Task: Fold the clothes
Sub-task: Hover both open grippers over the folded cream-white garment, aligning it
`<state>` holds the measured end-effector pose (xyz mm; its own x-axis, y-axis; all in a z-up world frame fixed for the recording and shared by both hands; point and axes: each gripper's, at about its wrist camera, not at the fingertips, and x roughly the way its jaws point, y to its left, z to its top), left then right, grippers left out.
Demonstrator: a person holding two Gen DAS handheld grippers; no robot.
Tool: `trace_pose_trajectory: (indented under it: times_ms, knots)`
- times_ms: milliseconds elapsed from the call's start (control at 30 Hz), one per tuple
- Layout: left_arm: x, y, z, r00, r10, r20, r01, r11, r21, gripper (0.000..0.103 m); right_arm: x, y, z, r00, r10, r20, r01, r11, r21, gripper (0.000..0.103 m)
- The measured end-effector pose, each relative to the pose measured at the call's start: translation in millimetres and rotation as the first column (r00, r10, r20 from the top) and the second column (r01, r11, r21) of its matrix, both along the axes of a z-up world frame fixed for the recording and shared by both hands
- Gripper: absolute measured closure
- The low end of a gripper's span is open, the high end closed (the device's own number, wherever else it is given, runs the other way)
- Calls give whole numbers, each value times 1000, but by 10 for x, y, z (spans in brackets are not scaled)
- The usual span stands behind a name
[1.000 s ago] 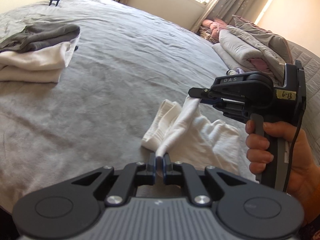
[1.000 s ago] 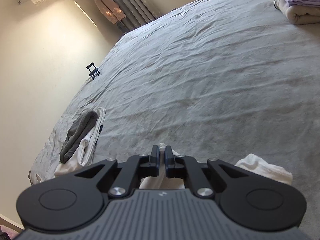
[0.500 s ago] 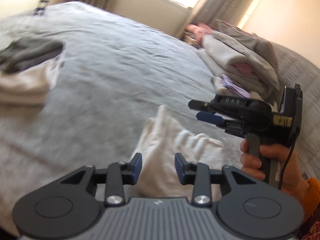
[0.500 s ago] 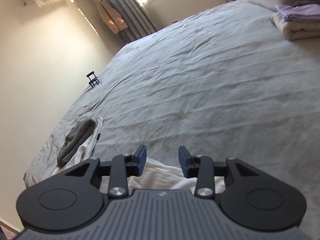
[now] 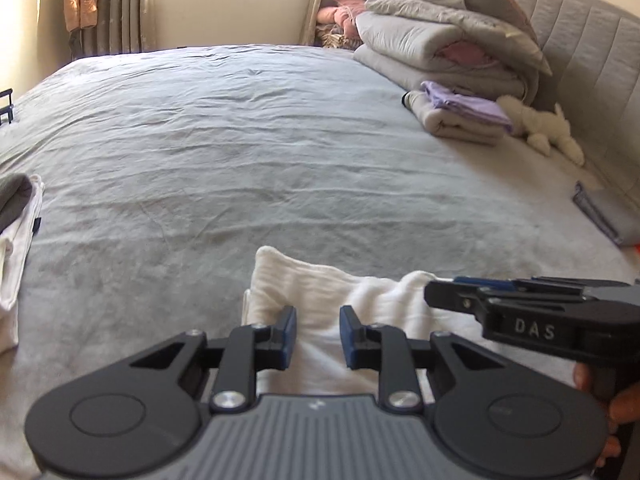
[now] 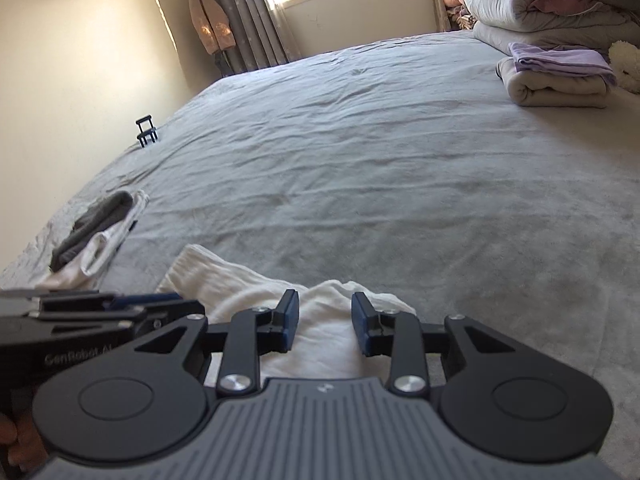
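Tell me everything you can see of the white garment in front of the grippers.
The white ribbed knit garment lies bunched and partly folded on the grey bedsheet, one flat corner pointing away, its right side rumpled. Both the left gripper and right gripper stand open over it; neither's fingers pinch it.

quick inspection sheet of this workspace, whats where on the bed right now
surface: grey bedsheet, wrinkled.
job's things: white garment lying folded near the front edge; grey and white folded pile off to the left.
clutter: rolled blanket with purple cloth, stacked duvets, white plush toy, small black stand.
grippers: left gripper and right gripper both open above the white garment, jaws have just been closing slightly, nothing clamped.
cables: nothing seen.
surroundings: window, curtains, padded headboard.
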<state>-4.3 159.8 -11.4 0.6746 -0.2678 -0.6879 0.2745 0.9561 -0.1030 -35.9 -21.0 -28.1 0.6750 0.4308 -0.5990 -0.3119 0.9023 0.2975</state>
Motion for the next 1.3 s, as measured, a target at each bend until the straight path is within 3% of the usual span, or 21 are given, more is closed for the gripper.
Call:
trace_pose_trajectory:
  times_ms: [167,233,300,400,500,633,767,900,1067,1300]
  knots:
    - [125,10,-83,1000,-2,0,2,1000,18,79,81,-30,-101,1000,-9,-9,9,1000,-20,72]
    - [179,37,-105,1000,6,7,-6,1000,26,84,126,-54,-141,1000,-21,-14,21,999,-35,80]
    - [221,63,-102,999,35,18,-36,997,62,84,187,-89,-182,999,-38,-21,37,998,-50,81]
    - [201,170,1,998,65,17,-66,998,24,83,245,-195,-148,996,-85,-33,84,996,-31,81]
    - [77,244,106,1000,17,23,-16,999,-42,83,121,-219,-18,998,-61,-5,61,998,-4,80]
    - [-128,204,136,995,-89,38,90,996,-25,83,-143,-111,99,999,11,31,-11,1000,-8,80]
    - [-276,203,62,984,-178,2,178,984,-7,83,-408,49,111,996,84,41,-84,996,-3,80]
    - [-387,306,-19,978,-204,-36,205,979,12,83,-650,167,18,988,150,42,-148,988,-53,80]
    - [-525,536,-21,978,-204,-47,205,979,9,83,-851,-15,-40,985,164,54,-158,982,-101,80]
    - [-609,589,114,966,-257,-19,254,963,-84,74,-1028,-112,134,983,169,66,-163,983,-88,79]
